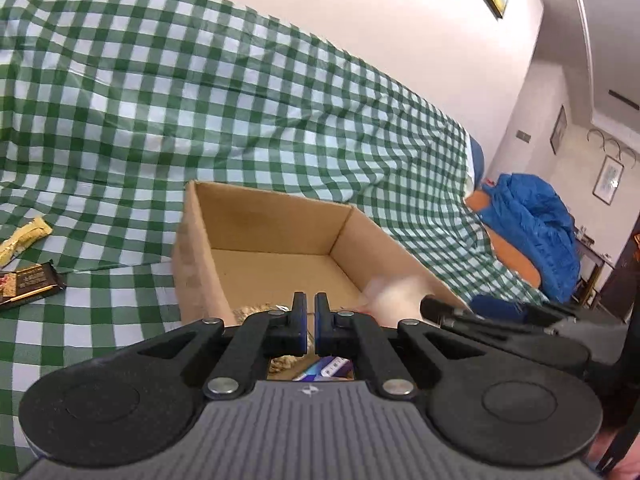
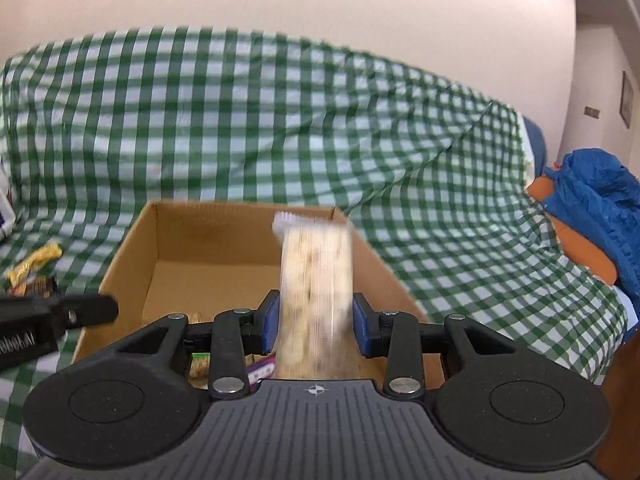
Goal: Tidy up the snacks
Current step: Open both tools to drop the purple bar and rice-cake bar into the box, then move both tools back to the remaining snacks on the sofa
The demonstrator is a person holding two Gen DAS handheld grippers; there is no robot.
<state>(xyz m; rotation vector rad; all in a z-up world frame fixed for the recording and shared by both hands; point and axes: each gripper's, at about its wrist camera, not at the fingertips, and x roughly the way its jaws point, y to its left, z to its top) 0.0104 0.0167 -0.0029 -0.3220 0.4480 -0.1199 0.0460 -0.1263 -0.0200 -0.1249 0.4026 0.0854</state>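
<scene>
Right gripper (image 2: 316, 326) holds a pale snack pack (image 2: 316, 280) loosely over the cardboard box (image 2: 132, 248).
Light, crinkly, crushable: I grip its lower end, tip at twelve o'clock; left gripper (image 1: 311, 320) nearly closed, empty.

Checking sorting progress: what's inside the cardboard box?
The cardboard box holds a purple packet and an oat-coloured snack near its front; both grippers hide the rest there. Its far floor is bare.

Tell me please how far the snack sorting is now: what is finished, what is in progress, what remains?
Done: some snack packets already lie in the near end of the open brown cardboard box. In hand: the right claw grips a clear packet of pale biscuits over the box; the left claw is shut and empty. Left: a yellow wrapped bar and a dark wrapped chocolate bar lie on the green checked cloth.
</scene>
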